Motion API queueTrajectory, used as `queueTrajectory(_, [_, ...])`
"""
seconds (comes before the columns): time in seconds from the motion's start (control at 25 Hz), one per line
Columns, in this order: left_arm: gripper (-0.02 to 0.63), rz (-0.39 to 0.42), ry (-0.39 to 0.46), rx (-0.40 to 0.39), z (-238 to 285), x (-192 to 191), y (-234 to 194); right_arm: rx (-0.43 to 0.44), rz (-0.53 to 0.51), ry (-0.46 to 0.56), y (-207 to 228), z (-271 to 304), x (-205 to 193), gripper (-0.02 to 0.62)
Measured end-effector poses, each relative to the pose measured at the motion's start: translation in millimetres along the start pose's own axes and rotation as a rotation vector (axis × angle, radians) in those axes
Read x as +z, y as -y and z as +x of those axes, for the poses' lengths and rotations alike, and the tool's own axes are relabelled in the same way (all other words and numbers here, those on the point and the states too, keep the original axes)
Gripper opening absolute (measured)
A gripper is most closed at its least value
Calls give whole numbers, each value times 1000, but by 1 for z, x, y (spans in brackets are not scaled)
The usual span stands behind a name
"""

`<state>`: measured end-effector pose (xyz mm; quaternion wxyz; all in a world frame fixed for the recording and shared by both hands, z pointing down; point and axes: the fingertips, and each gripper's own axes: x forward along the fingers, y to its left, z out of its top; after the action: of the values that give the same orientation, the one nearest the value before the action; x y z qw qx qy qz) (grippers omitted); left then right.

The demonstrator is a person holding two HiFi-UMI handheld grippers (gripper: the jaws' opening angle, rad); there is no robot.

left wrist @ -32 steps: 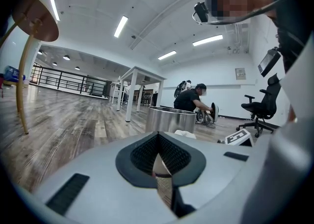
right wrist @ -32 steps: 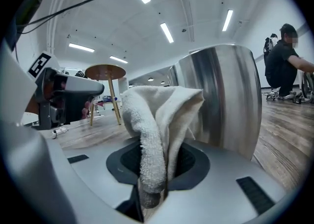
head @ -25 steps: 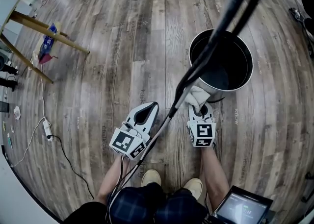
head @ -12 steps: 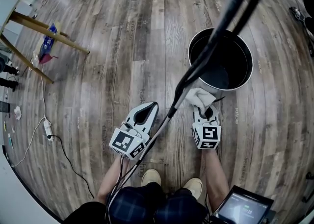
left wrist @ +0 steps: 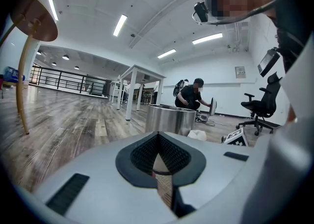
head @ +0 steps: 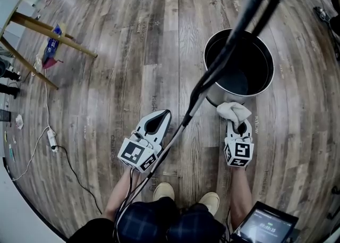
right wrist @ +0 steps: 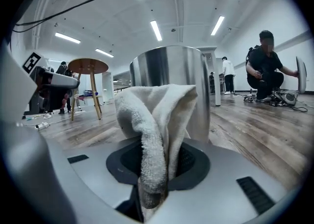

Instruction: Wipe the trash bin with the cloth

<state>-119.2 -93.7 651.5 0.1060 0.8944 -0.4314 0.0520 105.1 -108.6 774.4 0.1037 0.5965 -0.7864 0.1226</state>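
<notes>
The steel trash bin [head: 212,50] stands open on the wood floor, ahead and to my right. A white cloth [head: 234,110] is bunched against the bin's near outer wall, low down. My right gripper [head: 238,123] is shut on it, just in front of the bin. In the right gripper view the cloth [right wrist: 162,115] rises from the right gripper [right wrist: 159,161], with the bin [right wrist: 196,71] close behind. My left gripper [head: 168,113] hangs shut and empty to the left, apart from the bin. In the left gripper view, the left gripper [left wrist: 158,135] faces the bin [left wrist: 171,118] and cloth [left wrist: 197,134].
A black cable [head: 234,40] crosses the head view over the bin. Wooden stool legs [head: 48,32] and a floor cord with a power strip [head: 51,140] lie at the left. A screen [head: 265,226] sits at the lower right. A crouching person [right wrist: 265,66] and an office chair [left wrist: 260,105] are farther off.
My right gripper has slid to the right along the bin's near wall, carrying the cloth with it. The left gripper has stayed where it was.
</notes>
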Motion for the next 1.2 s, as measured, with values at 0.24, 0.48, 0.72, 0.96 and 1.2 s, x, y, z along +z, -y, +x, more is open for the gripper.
queueTrajectory(0.24, [-3, 3, -2, -8, 1, -2, 1, -95, 35, 4, 42, -7, -4, 92])
queueTrajectory(0.48, [-3, 1, 6, 1, -2, 1, -1, -176, 48, -5, 82, -6, -6, 92])
queueTrajectory(0.72, [-3, 0, 9, -2, -3, 3, -1, -202, 48, -12, 98, -4, -5, 92])
queueTrajectory(0.96, [-3, 9, 3, 5, -4, 2, 0, -190, 49, -9, 96, -6, -7, 92])
queueTrajectory(1.2, [-3, 10, -2, 10, -2, 0, -1, -169, 40, 15, 87, -17, -2, 92])
